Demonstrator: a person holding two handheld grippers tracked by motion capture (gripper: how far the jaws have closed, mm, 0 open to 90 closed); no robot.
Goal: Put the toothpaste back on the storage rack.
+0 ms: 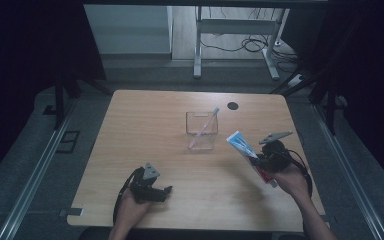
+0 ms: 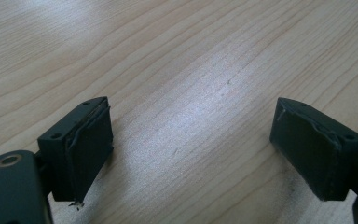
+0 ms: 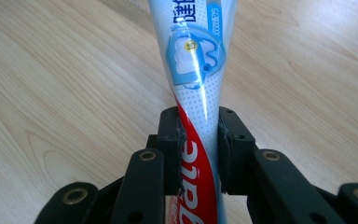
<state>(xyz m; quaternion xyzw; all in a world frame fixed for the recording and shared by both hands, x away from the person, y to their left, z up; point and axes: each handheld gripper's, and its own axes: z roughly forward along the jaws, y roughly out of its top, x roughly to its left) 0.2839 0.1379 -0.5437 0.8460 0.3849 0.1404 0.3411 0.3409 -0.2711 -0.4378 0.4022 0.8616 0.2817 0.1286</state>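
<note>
A white, blue and red toothpaste tube [image 1: 248,155] [image 3: 196,70] is clamped in my right gripper [image 1: 263,161] [image 3: 199,135], shut on its lower body at the table's right side; the tube's flat end points up and left toward the cup. A clear plastic cup [image 1: 201,131] stands at the table's middle with a pink toothbrush [image 1: 205,127] leaning in it. My left gripper [image 1: 166,192] [image 2: 191,140] rests low near the front left of the wooden table [image 1: 145,125], its jaws wide apart with only bare wood between them.
A black round grommet [image 1: 233,105] sits near the table's far edge. Beyond the table stand white desk legs [image 1: 197,45] and loose cables [image 1: 252,44] on the floor. Dark curtains flank both sides.
</note>
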